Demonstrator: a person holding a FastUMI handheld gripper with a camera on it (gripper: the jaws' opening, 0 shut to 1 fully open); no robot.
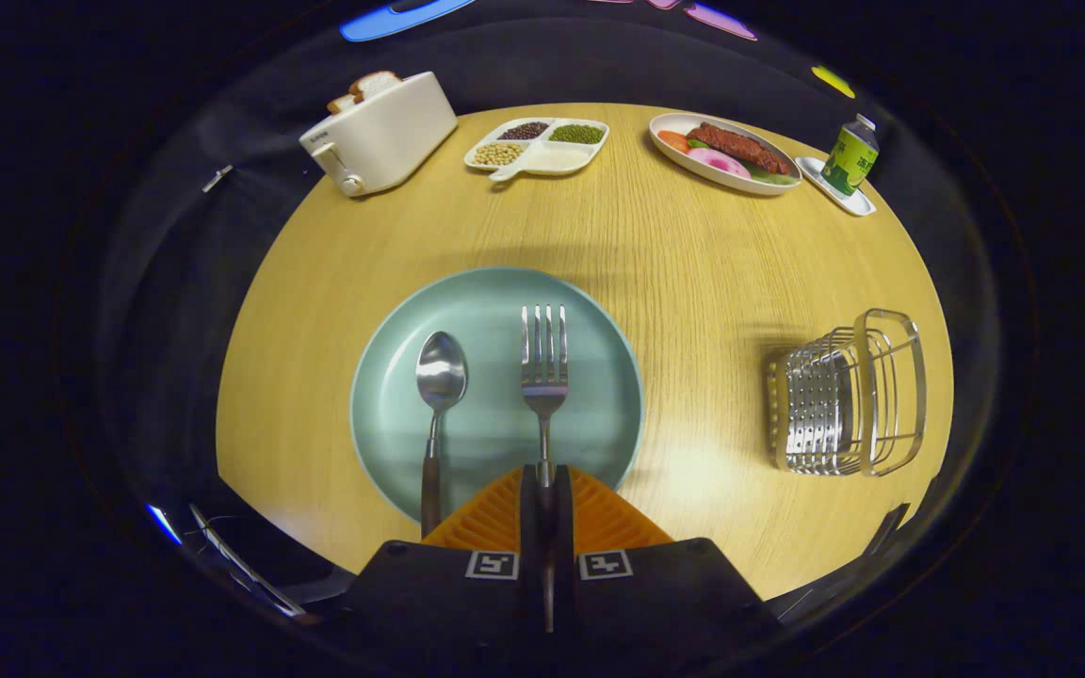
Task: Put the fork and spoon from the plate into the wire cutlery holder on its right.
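1. The gripper [543, 490] sits at the bottom centre of the frame, its two orange fingers [491, 518] drawn almost together, with the fork's thin handle caught in the narrow slot between them; both pads look pressed on it.
2. The fork [543, 377] runs straight up from the fingers, tines toward the middle of the frame, lying over the pale green plate [590, 311].
3. The spoon [439, 395] lies on the same plate just left of the fork, parallel to it, its dark handle reaching past the plate's lower rim beside the left finger.
4. The wire cutlery holder [849, 395] stands on the wooden table [693, 245] at right of centre, well apart from the plate, with bare table between them.
5. Along the top of the frame stand a white toaster [382, 132] with bread in it, a divided dish [538, 146] of beans, an oval dish [726, 151] of food and a green bottle [850, 155] on a small tray.
6. The writing on the toaster and the bottle label is too small to read.
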